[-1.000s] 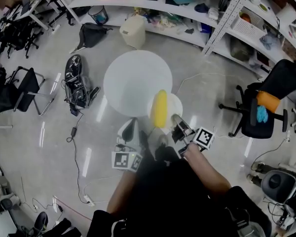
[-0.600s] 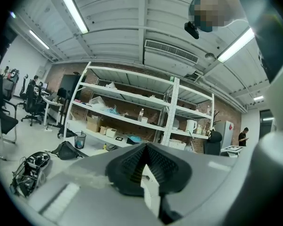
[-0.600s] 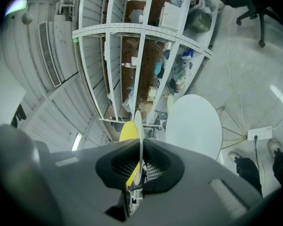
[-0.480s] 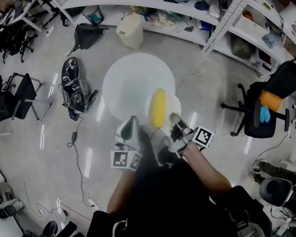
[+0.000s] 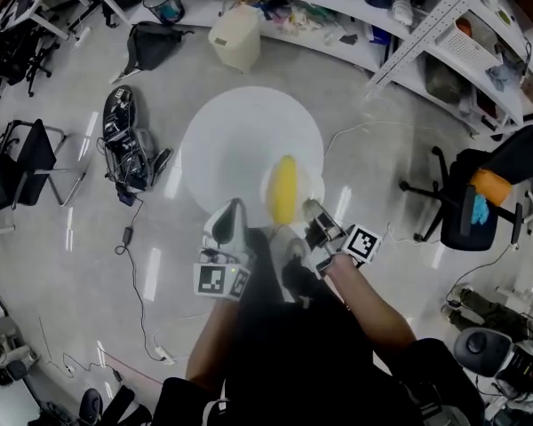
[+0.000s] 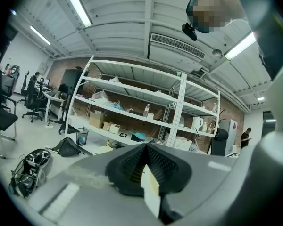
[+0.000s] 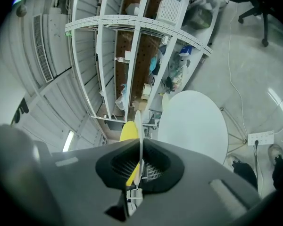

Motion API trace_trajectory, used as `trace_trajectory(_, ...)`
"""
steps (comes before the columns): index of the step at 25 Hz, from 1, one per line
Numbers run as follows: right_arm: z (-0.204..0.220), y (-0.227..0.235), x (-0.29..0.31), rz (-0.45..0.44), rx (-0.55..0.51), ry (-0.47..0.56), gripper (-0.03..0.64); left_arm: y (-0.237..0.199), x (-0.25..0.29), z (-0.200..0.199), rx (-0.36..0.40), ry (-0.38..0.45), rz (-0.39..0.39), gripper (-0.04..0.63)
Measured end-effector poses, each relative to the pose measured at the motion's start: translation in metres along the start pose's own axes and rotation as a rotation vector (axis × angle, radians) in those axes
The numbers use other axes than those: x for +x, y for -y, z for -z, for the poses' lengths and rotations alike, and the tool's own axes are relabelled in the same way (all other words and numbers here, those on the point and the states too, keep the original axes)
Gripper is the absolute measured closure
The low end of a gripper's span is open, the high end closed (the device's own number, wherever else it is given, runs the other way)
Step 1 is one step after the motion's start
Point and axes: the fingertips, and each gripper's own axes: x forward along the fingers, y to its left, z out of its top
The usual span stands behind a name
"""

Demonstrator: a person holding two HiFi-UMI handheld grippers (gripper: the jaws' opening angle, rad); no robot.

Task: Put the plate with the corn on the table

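Grip on the right side is tight and narrow: the right gripper (image 7: 140, 166) has its black ribbed pads pressed on the thin rim of the plate (image 7: 138, 126), which its own view shows edge-on as a slim white blade rising between the jaws. The corn (image 7: 128, 132) shows on one side of that blade as a bright yellow, smooth, rounded shape.

From the head view the right gripper (image 5: 313, 213) holds the plate (image 5: 309, 183) at its near edge. The plate is small, round and plain white. The corn (image 5: 284, 189) lies lengthwise along it as a single long yellow cob that fills most of it.

The plate overlaps the near right edge of the table (image 5: 240, 140), a round white top much wider than the plate. Whether the plate touches the top cannot be told.

The left gripper (image 5: 233, 220) is just beside the plate, at the table's near edge. In its own view the left gripper (image 6: 146, 171) has its pads closed together with no task thing between them.

Beyond the table are grey floor (image 5: 98, 238), cluttered white shelving (image 5: 338, 7) and a black office chair (image 5: 466, 211).
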Motion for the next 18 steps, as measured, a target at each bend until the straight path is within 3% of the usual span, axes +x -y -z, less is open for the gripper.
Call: trace_trajectory(18, -0.003, 0.047, 0.055, 0.007, -0.014, -0.017, 0.595, -0.047, 0.058, 0.034, -0.065, -0.005, -0.004, 0.592)
